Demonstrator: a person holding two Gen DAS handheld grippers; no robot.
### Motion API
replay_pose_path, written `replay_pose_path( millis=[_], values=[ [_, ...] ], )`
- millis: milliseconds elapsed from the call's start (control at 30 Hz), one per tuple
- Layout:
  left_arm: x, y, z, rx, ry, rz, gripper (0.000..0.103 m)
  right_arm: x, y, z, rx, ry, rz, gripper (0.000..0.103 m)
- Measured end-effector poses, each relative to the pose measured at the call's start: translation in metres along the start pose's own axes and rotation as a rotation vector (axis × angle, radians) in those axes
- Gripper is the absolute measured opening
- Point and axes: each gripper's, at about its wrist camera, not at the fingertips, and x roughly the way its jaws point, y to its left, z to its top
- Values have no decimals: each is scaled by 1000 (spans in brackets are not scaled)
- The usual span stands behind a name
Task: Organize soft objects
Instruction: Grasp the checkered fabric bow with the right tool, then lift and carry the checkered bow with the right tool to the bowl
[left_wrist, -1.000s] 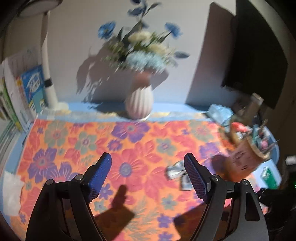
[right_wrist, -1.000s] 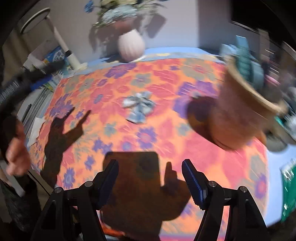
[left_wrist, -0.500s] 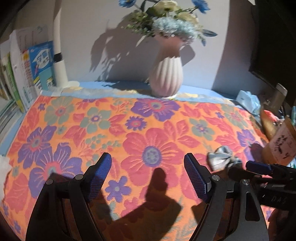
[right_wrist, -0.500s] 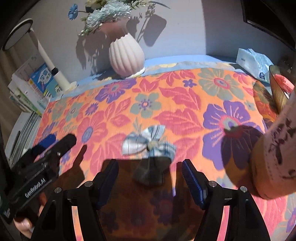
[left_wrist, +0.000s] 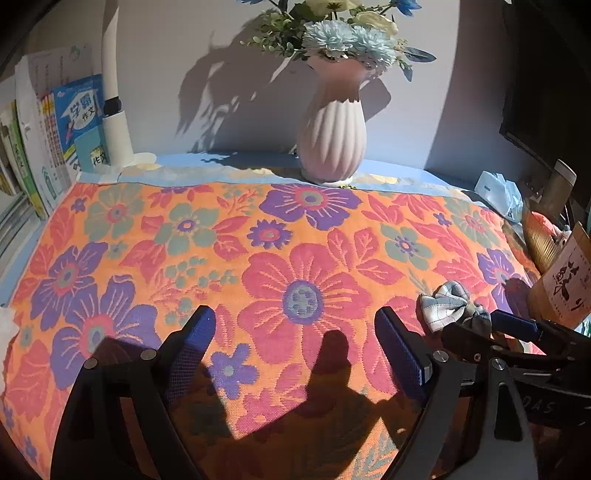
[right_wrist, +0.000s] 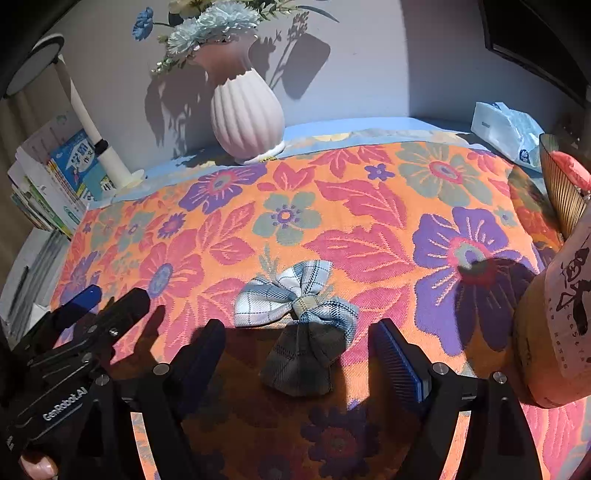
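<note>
A pale blue-and-white plaid fabric bow (right_wrist: 295, 295), tails half in shadow, lies flat on the orange floral cloth (right_wrist: 369, 229). The right gripper (right_wrist: 299, 350) hangs over it, jaws just widened, pads clear. The left gripper (left_wrist: 295, 347) beside it, also widening, holds nothing.

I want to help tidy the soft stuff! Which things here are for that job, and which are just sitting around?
For the job:
- plaid fabric bow, lying on the flowery cloth
- right claw, open, the bow's lower tail between its fingers
- left claw, open, nothing in it

Just sitting around:
- pink vase of flowers
- books
- white lamp
- tissue pack
</note>
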Motion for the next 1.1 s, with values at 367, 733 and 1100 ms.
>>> replay_pose_path(
  millis=[367,733,1100],
  values=[
    [1,1,0,-6,10,3,87,3,5,1,-23,-9,-58,75],
    [2,1,0,-9,10,-4,87,6,11,0,-59,-7,-115,67],
    [2,1,0,-10,10,-2,87,-1,14,-3,-74,-43,-109,26]
  ],
)
